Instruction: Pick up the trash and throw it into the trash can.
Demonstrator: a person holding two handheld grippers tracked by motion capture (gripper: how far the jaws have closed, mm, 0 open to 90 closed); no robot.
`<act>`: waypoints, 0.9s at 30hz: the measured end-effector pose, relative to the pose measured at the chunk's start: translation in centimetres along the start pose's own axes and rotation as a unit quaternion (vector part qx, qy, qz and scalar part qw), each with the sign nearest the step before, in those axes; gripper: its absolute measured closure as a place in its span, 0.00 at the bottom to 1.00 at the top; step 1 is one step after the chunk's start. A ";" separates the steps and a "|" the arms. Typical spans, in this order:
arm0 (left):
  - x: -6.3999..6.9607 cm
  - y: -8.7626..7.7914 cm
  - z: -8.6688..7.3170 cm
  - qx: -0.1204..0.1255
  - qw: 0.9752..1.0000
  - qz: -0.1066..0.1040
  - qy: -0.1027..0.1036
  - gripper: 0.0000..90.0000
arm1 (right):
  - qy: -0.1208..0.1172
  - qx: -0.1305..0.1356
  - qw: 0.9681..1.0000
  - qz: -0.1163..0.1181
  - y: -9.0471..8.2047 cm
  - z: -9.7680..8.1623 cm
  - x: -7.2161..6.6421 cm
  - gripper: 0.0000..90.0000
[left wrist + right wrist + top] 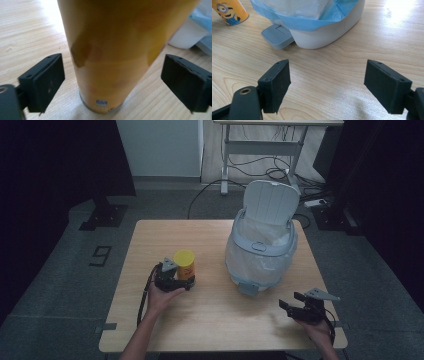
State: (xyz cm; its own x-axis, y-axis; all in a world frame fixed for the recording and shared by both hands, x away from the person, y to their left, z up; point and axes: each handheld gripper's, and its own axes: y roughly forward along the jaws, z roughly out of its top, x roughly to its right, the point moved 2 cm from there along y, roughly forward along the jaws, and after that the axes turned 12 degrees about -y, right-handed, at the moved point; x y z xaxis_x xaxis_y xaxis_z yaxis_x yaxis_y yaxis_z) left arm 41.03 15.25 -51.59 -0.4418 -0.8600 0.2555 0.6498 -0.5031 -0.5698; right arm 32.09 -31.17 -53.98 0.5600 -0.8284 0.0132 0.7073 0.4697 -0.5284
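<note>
On table (210,312), 1 yellow can (184,264), 1 pedal bin (262,247), 2 grippers.

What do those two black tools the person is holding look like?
Each tool is black, with two chunky, flat-faced jaw blocks that have small screw holes along their edges. The left tool and the right tool each carry a grey three-cornered plate on top. A dark cable trails back from each along the forearm. The forearms are bare, with no sleeves in sight.

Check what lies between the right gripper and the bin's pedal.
Nothing: bare wooden table separates the right gripper from the bin's grey pedal, clearest in the right gripper view.
</note>
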 end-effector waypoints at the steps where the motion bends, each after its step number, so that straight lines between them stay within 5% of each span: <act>1: 0.0 0.1 0.0 0.003 1.000 0.000 -0.004 0.07 | 0.000 0.000 1.000 0.000 0.0 0.0 0.0 0.23; 9: -0.2 0.4 0.0 0.017 1.000 -0.001 -0.007 0.26 | -0.001 -0.002 1.000 -0.002 0.0 0.0 0.0 0.23; 27: 0.2 -2.5 0.4 0.029 0.999 -0.014 0.019 0.27 | 0.004 -0.001 1.000 -0.004 -0.2 -0.1 0.3 0.23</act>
State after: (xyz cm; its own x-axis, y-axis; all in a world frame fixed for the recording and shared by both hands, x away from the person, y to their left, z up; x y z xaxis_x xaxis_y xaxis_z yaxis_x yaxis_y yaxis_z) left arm 39.57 16.30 -49.83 -0.4831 -0.8419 0.2404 0.6711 -0.5324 -0.5160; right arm 32.07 -31.49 -53.98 0.5512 -0.8343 0.0106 0.7105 0.4627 -0.5302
